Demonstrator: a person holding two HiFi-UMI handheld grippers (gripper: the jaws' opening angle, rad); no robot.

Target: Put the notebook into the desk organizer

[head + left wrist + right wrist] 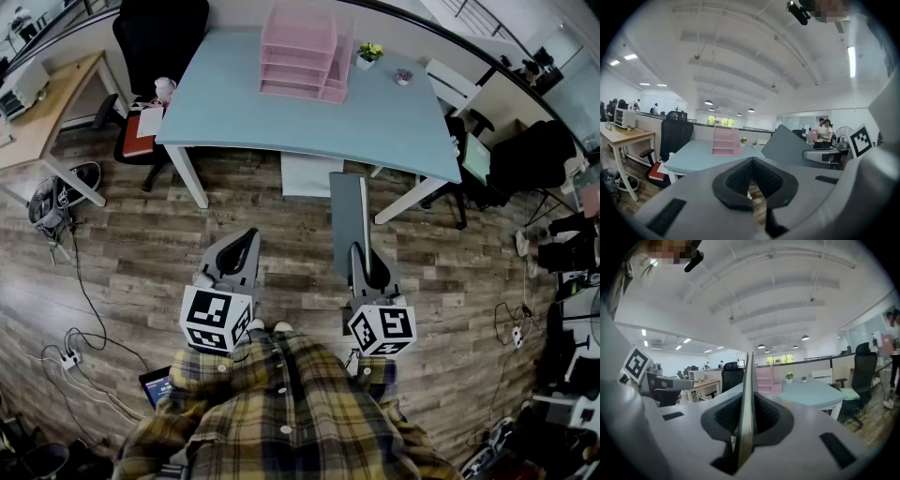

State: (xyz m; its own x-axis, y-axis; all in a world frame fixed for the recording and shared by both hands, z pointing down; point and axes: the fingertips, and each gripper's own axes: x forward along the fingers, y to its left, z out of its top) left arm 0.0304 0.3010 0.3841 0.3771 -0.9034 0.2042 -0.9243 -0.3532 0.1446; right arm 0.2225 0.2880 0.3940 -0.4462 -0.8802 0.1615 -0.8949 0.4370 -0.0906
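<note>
Now you hold the notebook (348, 217) tight in your right gripper (362, 270), far from the desk (394, 122). Your left gripper (244, 244) is closed, empty. Next, walk up and slide it into the organizer (298, 52).

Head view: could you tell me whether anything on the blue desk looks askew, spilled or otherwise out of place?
Nothing stands out. The pink desk organizer stands upright on the blue desk, with the small potted plant upright beside it; nothing is spilled.

left gripper (247, 236) jaws together; right gripper (361, 253) gripping
</note>
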